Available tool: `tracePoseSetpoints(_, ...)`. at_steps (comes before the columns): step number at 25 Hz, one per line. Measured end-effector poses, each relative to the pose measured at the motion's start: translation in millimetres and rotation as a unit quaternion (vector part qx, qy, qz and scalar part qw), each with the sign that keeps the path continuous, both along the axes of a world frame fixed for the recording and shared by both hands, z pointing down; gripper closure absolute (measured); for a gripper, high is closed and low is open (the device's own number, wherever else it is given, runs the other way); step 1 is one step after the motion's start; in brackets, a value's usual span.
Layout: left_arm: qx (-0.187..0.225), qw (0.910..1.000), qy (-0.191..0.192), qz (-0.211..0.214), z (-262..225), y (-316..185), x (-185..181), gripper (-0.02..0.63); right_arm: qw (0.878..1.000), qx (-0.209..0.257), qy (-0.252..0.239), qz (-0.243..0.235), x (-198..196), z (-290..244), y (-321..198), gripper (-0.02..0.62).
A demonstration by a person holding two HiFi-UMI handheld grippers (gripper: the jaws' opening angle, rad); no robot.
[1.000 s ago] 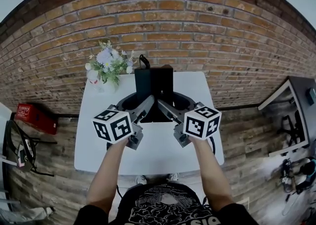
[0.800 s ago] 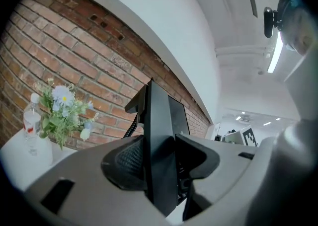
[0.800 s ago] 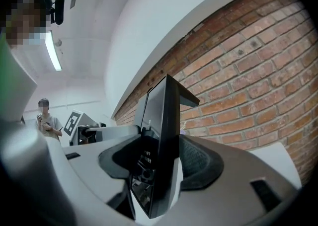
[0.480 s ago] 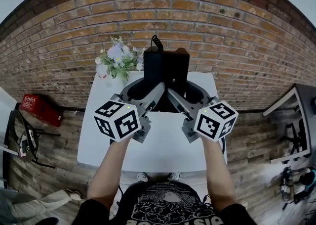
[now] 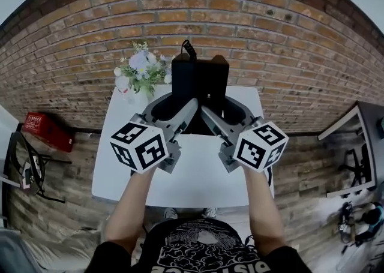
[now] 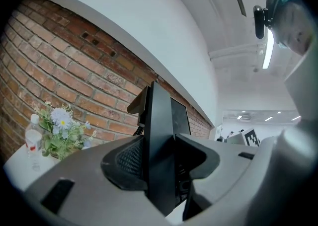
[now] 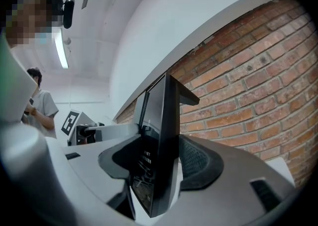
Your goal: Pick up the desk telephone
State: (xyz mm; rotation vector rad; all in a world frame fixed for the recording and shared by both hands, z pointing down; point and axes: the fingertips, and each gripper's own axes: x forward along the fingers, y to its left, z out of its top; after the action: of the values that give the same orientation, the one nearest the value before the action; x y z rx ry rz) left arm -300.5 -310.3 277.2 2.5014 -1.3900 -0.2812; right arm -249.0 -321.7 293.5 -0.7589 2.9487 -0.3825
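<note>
Bright, even indoor light fills all three views; a ceiling strip lamp (image 7: pixel 60 51) glares white. Fisheye lenses bow the brick wall (image 5: pixel 288 44) and blacken the corners. The desk telephone (image 6: pixel 160 140) reads near-black, and shadows on the white table (image 5: pixel 195 176) are faint.

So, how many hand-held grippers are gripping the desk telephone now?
2. The left hand-held gripper clamps the left edge of the desk telephone. The right hand-held gripper clamps its right edge. Both are above the white table. None seems hidden.
</note>
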Motion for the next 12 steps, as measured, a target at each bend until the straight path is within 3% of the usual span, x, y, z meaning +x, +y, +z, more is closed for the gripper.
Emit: tracePoseSetpoints(12, -0.007, 0.9999, 0.007, 0.006, 4.4, -5.2, 5.5, 0.42, 1.0, -0.005, 0.007, 0.005, 6.0, 4.5, -4.1, 0.36)
